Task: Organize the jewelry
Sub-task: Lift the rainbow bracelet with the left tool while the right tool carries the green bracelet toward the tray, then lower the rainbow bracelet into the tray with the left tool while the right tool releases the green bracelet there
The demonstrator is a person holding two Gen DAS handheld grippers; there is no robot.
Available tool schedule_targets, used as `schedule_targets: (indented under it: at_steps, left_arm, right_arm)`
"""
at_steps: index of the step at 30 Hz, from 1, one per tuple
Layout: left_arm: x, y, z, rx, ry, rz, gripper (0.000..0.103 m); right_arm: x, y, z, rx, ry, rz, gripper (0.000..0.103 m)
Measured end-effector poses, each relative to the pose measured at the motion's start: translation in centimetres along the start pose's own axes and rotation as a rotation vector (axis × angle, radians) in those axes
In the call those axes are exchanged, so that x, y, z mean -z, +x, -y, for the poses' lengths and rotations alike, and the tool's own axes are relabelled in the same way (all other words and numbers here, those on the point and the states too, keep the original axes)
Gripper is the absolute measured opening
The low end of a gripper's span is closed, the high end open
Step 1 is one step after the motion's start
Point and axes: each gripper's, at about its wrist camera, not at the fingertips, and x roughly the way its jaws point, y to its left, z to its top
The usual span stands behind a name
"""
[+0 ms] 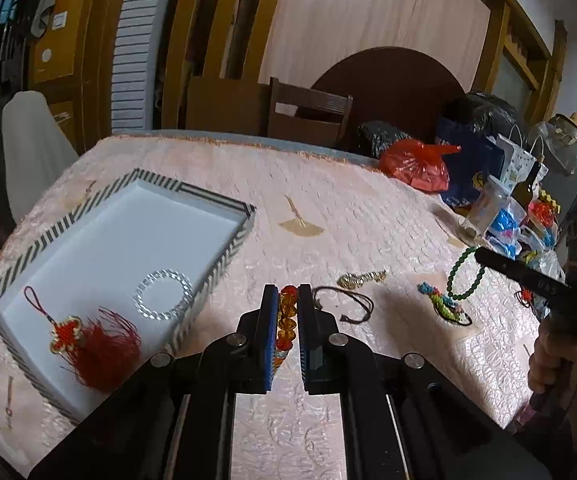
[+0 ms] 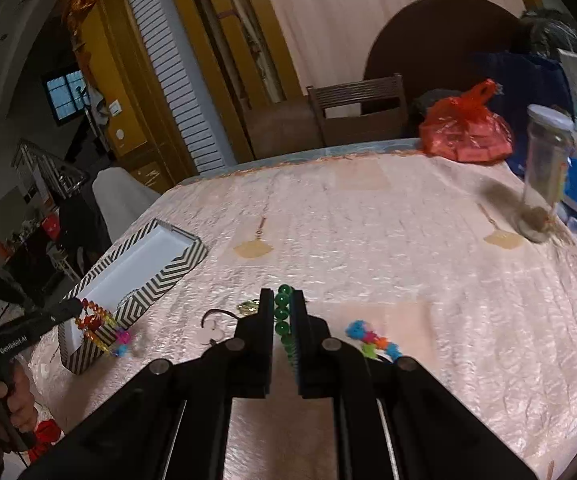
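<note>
Already left gripper [image 1: 287, 300] fingers clenched on amber bead bracelet [image 1: 287, 316], striped tray [image 1: 224, 254] just left, nearer this hand; right gripper [image 2: 284, 306] fingers clenched on green bead strand [image 2: 282, 314].

One legible marking: white lettering reading "GenRobot.AI" runs along the black body of the left gripper [image 2: 82, 309], seen in the right wrist view. Faint characters on the right gripper [image 1: 475, 255] body in the left wrist view are too blurred to read. The printing on the blue bag [image 1: 466, 168] cannot be read.
</note>
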Motion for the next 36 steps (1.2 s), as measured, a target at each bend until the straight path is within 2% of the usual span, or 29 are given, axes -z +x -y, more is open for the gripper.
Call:
schedule_targets:
  at_steps: [10,16,28,36]
  left_arm:
    - [-2.9,-1.3,-4.7,-0.108,-0.07,0.047,0.021]
    - [-3.7,-1.3,-7.9,-0.173,-0.123,0.043,0.021]
    - [-4.1,-1.0,-11.8,-0.248,-0.166,0.037,0.021]
    - [-3.7,-0.2,-14.6,-0.268,-0.199,0.017,0.021]
  right_arm:
    - [-0.4,2.7,-4.1,-0.052,-0.054,-0.028,0.008]
    - [-0.7,4.4,-6.3,-0.07,-0.097,-0.054,0.008]
    - [-2.6,7.8,-9.9,-0.075,-0.155,-0.095,0.008]
    - [-4.8,10.2,-13.1,-0.134,-0.173,-0.106,0.008]
